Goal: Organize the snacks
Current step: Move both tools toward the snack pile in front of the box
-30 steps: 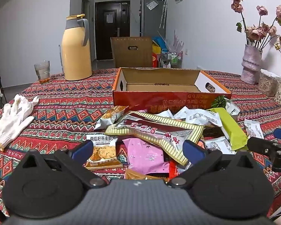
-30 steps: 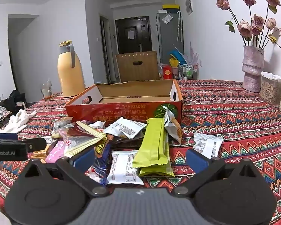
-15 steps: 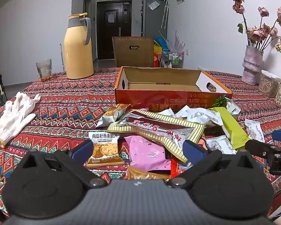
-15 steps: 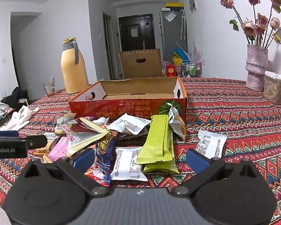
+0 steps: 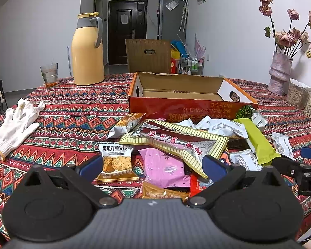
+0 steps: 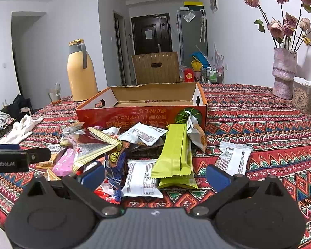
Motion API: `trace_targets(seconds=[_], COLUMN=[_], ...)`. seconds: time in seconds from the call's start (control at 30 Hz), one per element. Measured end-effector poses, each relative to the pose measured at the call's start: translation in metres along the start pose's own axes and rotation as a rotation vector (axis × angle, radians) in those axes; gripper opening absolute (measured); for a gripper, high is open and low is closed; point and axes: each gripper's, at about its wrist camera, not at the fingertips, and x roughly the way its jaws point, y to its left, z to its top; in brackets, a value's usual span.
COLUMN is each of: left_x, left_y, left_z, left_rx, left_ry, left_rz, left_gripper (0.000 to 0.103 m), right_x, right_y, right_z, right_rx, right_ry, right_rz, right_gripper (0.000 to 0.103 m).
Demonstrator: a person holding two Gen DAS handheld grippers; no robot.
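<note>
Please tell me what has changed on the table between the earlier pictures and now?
Both grippers moved slightly forward toward the snack pile, so the orange box and the packets look a little nearer. The left gripper and right gripper remain open and hold nothing. No packet moved: the green packet, the pink packet and the white glove lie as before.

We are in a home dining room: a patterned tablecloth (image 5: pixel 76 112), a yellow thermos jug (image 5: pixel 87 49), a vase of dried roses (image 6: pixel 284 76), a dark front door (image 6: pixel 152 34), and a fridge (image 6: pixel 191 35) down the hall
</note>
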Motion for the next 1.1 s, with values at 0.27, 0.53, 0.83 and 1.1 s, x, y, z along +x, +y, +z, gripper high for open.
trace_targets(seconds=[0.27,0.53,0.83,1.1], left_x=[-0.0018,-0.0009,0.0009,0.0042], left_y=[0.0026,0.0029,0.0035,0.007], left_z=[0.0011,0.0017,0.002,-0.0002], left_rx=[-0.006,-0.008,-0.01,-0.021], left_ry=[-0.01,-0.008,-0.007,-0.003], left_rz=[0.003,0.0,-0.002,-0.019], left_gripper=[0.103,0.103,0.103,0.103], right_x=[0.0006,0.0017,0.0028,0.0033], right_y=[-0.0003,-0.0012,-0.0018,0.0014], right_z=[0.0002,0.0016,0.0029,0.0035], right_rx=[0.0,0.002,0.003,-0.007], right_ry=[0.001,0.003,0.004,0.003], right_rz=[-0.001,-0.006,-0.014,-0.026], right_gripper=[0.103,0.103,0.103,0.103])
